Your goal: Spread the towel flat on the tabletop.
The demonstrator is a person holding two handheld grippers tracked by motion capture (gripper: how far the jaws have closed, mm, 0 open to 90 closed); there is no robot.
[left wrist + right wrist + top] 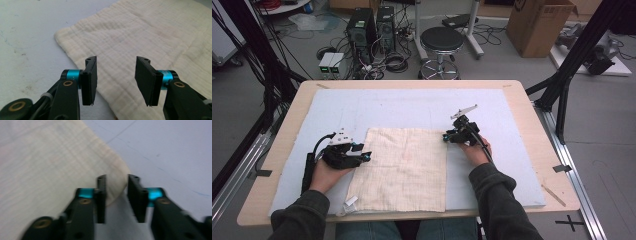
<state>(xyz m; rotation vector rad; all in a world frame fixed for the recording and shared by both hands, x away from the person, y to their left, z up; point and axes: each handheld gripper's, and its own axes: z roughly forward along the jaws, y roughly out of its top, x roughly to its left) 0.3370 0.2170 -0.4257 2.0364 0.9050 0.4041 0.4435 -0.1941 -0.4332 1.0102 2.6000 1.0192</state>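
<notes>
While the cream rectangular muslin cloth (404,167) lies flat on the pale blue mat (412,107), long axis toward the person, the left gripper (116,81) gapes over its edge and the right gripper (116,198), jaws slightly apart, straddles its corner.

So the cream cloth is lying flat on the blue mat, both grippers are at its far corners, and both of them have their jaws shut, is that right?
Not quite. The left gripper and the right gripper both have their jaws open, as each gripper view shows. The rest holds: the cream cloth lies flat on the blue mat, with a gripper at each far corner.
</notes>
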